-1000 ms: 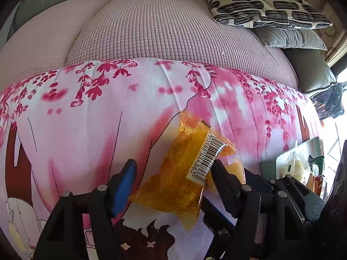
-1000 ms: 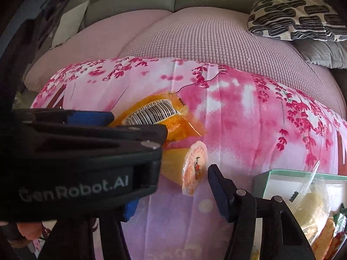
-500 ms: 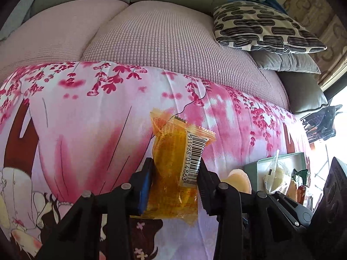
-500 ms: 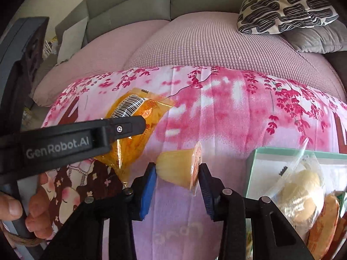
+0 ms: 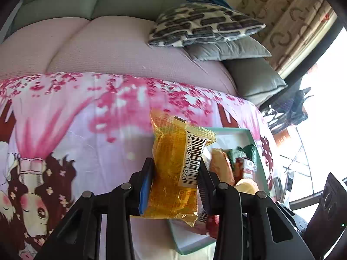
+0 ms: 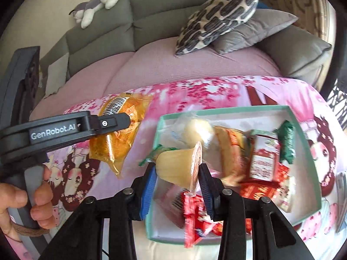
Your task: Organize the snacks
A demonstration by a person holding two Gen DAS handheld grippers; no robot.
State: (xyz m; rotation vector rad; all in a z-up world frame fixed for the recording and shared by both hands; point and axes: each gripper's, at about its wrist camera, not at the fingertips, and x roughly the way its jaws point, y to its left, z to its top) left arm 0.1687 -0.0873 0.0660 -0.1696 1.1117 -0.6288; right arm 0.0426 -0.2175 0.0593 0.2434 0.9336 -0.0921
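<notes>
The left gripper (image 5: 175,184) pinched a crinkly orange packet (image 5: 173,171) across its soft middle; the right gripper (image 6: 177,181) clamped a small jelly cup (image 6: 180,169) lying sideways, foil lid against one pad. Both hung near the green box (image 6: 303,134), whose rim showed at three o'clock from the packet. The slick film could slide out, and the smooth tapered cup could squirt free. The box, already crowded with wrappers, might spill anything dropped onto the heap.
</notes>
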